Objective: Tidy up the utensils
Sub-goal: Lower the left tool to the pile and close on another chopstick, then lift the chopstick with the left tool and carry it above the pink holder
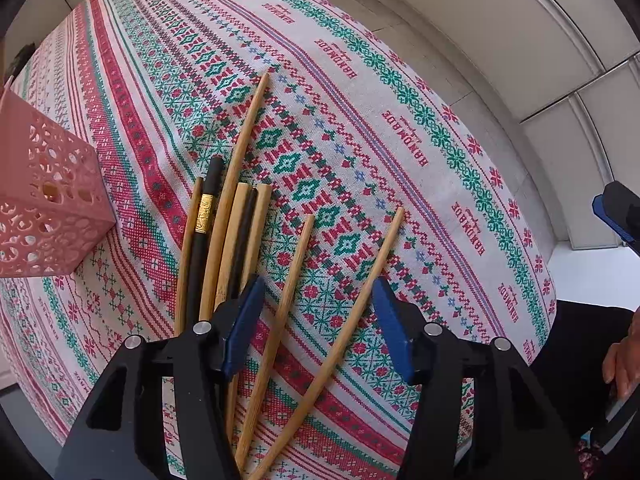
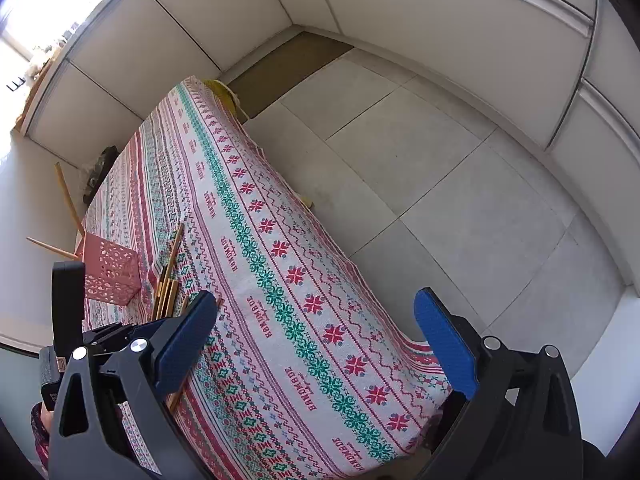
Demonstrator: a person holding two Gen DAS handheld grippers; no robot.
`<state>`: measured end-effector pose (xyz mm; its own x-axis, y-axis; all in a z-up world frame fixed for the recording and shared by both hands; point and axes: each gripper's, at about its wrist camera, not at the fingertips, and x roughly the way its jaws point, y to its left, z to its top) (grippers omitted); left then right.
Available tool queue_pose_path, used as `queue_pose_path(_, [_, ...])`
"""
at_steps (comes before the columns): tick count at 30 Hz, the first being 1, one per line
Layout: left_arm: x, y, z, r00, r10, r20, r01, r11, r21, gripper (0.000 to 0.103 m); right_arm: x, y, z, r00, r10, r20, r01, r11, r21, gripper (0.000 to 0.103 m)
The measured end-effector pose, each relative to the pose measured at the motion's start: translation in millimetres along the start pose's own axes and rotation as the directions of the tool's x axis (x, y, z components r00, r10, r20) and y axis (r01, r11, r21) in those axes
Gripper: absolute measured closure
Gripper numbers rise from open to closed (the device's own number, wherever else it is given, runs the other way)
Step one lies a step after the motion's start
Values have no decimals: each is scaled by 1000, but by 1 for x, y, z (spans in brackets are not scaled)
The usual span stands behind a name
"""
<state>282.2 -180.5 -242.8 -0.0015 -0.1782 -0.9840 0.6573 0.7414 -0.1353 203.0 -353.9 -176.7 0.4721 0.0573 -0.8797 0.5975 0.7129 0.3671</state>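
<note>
1. The chopsticks [image 1: 256, 236] lie loose on the patterned tablecloth [image 1: 400, 152] covering the desk, beside the pink holder [image 1: 48, 208] (two sticks already stand in it).
2. The left gripper [image 1: 320, 328] hangs over two chopsticks, jaws apart, pressing neither.
3. The right gripper [image 2: 316, 344] hovers apart, empty.

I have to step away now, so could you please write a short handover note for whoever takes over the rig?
Left gripper: open over the table, two bamboo chopsticks between its pads, not gripped.
Right gripper: open, empty, off to the side.
Pink perforated holder on the patterned tablecloth; two sticks already stand in it.
Left: the loose bundle of bamboo and black chopsticks beside the holder.
</note>
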Motion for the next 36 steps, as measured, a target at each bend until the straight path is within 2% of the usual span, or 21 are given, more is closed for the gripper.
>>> queue_pose_path(2, [-4,14,-4,995,-96,16,97,994,-42,40,3,3,-1,1000,5,-14,-5,1000,-1,7])
queue_pose_path(4, [-7,28,-6,981,-191,31,193,977,-92,33,6,5,-2,1000,3,-22,-3,1000,-4,7])
queue_pose_path(6, [-10,45,-7,961,-271,47,275,949,-154,32,8,7,-4,1000,-2,-28,2,1000,-5,7])
queue_pose_path(7, [-10,51,-6,959,-278,51,283,943,-173,38,9,8,-4,1000,-3,-30,3,1000,-4,7])
queue_pose_path(9, [-13,55,-7,973,-226,42,229,956,-182,60,11,10,-5,999,-7,-31,7,1000,-6,7])
queue_pose_path(11, [-18,51,-8,993,-114,23,116,980,-162,76,12,14,-7,999,-20,-27,20,1000,-20,7])
queue_pose_path(13, [-20,48,-9,999,-34,19,36,990,-138,86,15,19,-8,999,-27,-32,26,999,-36,7])
queue_pose_path(18, [-25,17,-17,991,122,57,-123,992,0,84,27,26,-12,995,-9,-96,6,1000,-25,7])
queue_pose_path(19, [-27,18,-19,990,121,67,-120,993,-14,85,30,28,-14,994,-11,-105,9,1000,-21,7])
queue_pose_path(21, [-31,22,-25,989,118,92,-114,992,-50,95,36,34,-16,993,-34,-114,31,999,-23,7])
queue_pose_path(23, [-37,31,-35,986,115,117,-106,991,-81,97,42,41,-19,992,-54,-118,51,998,-27,7])
queue_pose_path(25, [-53,40,-50,978,126,165,-109,988,-106,98,50,48,-21,988,-57,-141,54,998,-29,12])
queue_pose_path(27, [-76,49,-68,971,122,206,-99,988,-118,99,62,61,-26,981,-62,-184,55,998,-42,25])
queue_pose_path(30, [-115,63,-95,951,112,288,-70,986,-153,98,80,84,-34,970,-84,-227,69,995,-73,28])
queue_pose_path(33, [-151,67,-121,925,130,358,-67,981,-184,98,85,113,-39,975,-159,-156,137,981,-139,28])
queue_pose_path(36, [-176,64,-130,903,138,407,-62,979,-195,98,96,136,-42,970,-197,-141,171,969,-177,28])
